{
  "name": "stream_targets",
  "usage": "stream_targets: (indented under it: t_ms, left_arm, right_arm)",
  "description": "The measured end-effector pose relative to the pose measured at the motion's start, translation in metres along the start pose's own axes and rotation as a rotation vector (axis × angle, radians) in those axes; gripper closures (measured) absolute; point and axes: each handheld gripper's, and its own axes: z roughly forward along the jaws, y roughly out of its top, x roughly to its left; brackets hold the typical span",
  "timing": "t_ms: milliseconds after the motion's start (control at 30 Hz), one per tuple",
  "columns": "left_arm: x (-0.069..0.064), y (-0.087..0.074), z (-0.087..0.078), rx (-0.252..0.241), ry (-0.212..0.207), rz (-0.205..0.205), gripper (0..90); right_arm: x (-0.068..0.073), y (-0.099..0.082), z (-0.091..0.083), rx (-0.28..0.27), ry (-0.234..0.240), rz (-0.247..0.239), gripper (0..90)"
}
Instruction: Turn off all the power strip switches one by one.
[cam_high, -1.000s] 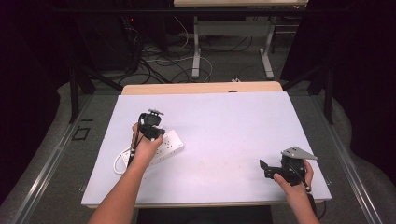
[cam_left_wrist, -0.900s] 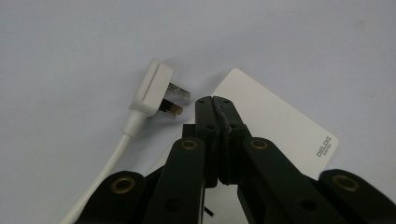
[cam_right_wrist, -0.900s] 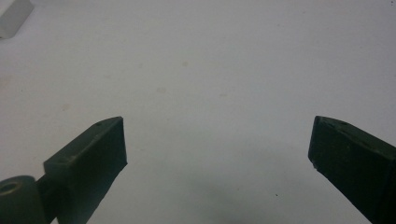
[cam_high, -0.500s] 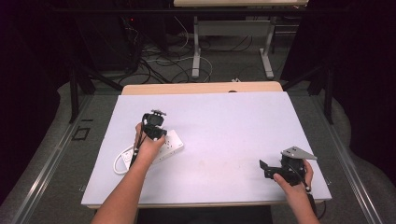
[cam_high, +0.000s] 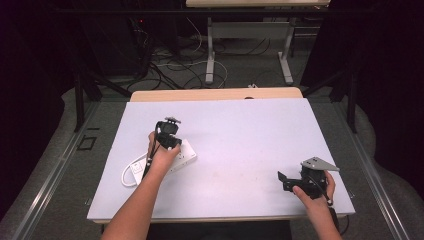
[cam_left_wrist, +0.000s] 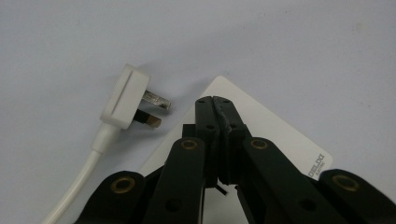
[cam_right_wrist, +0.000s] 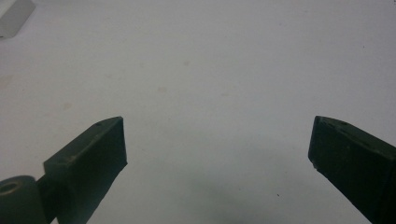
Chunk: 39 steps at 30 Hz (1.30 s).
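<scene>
Item 1: my left gripper (cam_high: 169, 134), left of centre in the high view, held over the white power strip (cam_high: 182, 156); in the left gripper view its 2 jaws are pressed flat together with nothing between them, their tips (cam_left_wrist: 215, 103) above the strip's near corner. Item 2: the power strip (cam_left_wrist: 275, 140), a flat white block in the lower left-centre of the high view, lying on the white table (cam_high: 250, 130); a small grey brand mark sits near its right edge in the left gripper view. Item 3: the white plug (cam_left_wrist: 128, 96), upper left of the left gripper view, lying on the table just beside the strip's corner and apart from it, metal pins pointing right toward the jaws. Item 4: the white cable (cam_high: 127, 175), running from the plug down to the lower left of that view, and looping left of the strip in the high view. Item 5: my right gripper (cam_high: 300, 181), lower right of the high view, well apart from the strip; in the right gripper view (cam_right_wrist: 217, 144) its 2 jaws stand wide apart over bare table, holding nothing.
</scene>
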Motion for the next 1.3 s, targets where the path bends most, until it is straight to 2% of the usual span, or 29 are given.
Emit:
stream_targets:
  t_ms: [33,233,933,1000,1033,1300]
  left_arm:
    - [-0.0003,-0.0001,0.0002,0.002,0.001,-0.01,89.8]
    - [0.0,-0.0003,0.0015,0.006,0.01,-0.011,89.6]
    - [-0.0003,-0.0015,0.002,-0.002,0.012,-0.001,89.7]
    - [-0.0004,-0.0016,0.0035,0.022,0.016,0.008,90.0]
    - [-0.0012,-0.0024,0.0039,0.008,0.015,0.004,90.0]
    - [-0.002,-0.0031,0.0037,0.0,0.02,0.013,89.9]
  right_arm:
    - [-0.0004,0.0,0.0003,-0.002,-0.001,-0.003,3.7]
    - [-0.0003,0.0,0.0003,0.003,0.008,-0.001,3.7]
    - [-0.001,0.0004,-0.0001,-0.004,-0.002,-0.002,3.7]
    - [-0.0011,0.0007,-0.0001,-0.004,0.005,-0.006,3.7]
    - [-0.0011,0.0007,-0.0001,-0.004,0.005,-0.006,3.7]
    - [-0.0022,0.0008,-0.0008,-0.006,0.005,-0.005,3.7]
